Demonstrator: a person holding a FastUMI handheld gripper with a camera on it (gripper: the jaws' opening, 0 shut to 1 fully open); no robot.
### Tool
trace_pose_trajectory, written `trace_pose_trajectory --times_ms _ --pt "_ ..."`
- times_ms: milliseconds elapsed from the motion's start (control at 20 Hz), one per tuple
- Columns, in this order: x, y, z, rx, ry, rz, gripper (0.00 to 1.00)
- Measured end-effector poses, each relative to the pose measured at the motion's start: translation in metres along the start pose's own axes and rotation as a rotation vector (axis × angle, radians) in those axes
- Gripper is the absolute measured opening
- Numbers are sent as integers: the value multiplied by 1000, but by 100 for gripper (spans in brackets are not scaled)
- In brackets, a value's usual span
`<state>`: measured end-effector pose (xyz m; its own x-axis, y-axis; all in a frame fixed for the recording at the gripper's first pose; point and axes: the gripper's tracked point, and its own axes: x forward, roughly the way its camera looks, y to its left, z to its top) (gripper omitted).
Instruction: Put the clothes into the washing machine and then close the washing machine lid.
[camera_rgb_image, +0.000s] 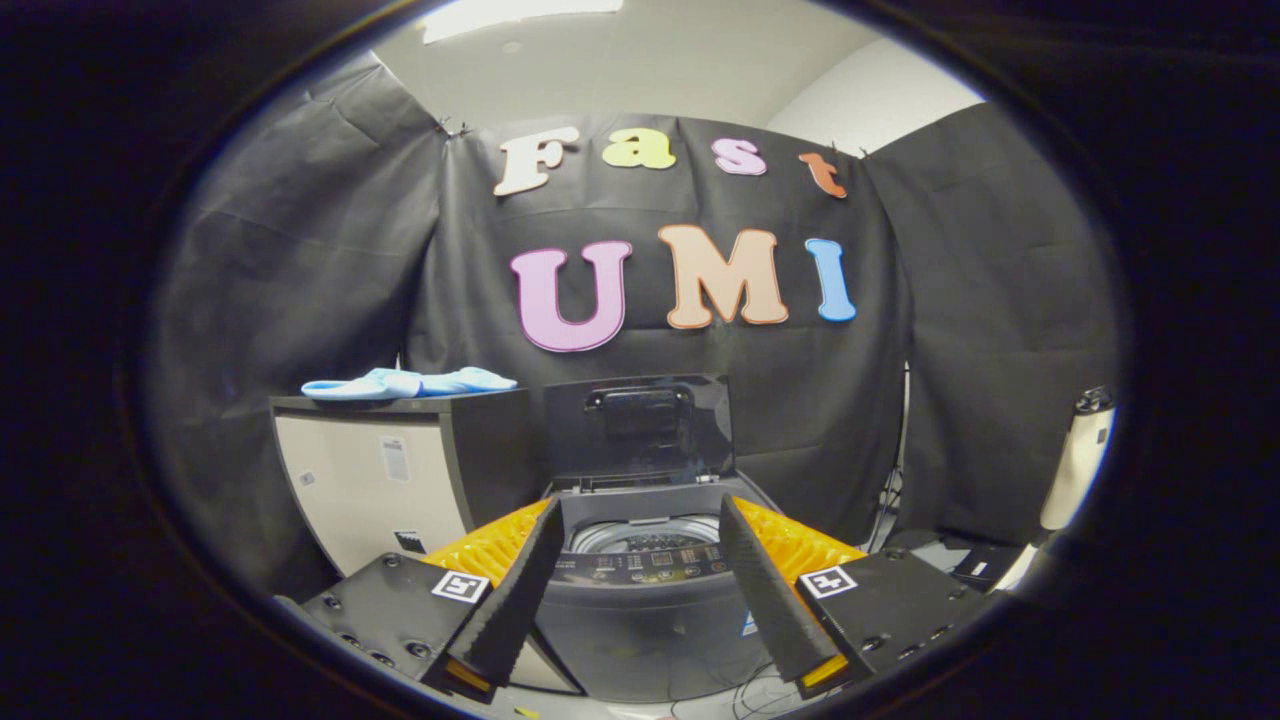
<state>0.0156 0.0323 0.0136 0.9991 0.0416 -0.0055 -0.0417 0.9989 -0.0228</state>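
A grey top-loading washing machine (640, 590) stands just ahead of my fingers, its drum opening (645, 533) showing between them. Its dark lid (640, 425) stands raised upright at the back. A light blue piece of clothing (410, 383) lies flat on top of a beige cabinet (370, 480) to the left of the machine. My gripper (640, 520) is open, its fingers spread wide with nothing between them, well short of the cloth.
Black cloth walls close the booth behind and to both sides. A white bottle-like object (1078, 460) stands at the far right. Dark items and cables (950, 560) lie low to the right of the machine.
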Motion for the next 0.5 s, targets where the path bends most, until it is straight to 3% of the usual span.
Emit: trace_pose_trajectory --times_ms 250,500 --pt "25 56 47 36 17 79 97" --pt "55 122 120 -67 -32 113 97"
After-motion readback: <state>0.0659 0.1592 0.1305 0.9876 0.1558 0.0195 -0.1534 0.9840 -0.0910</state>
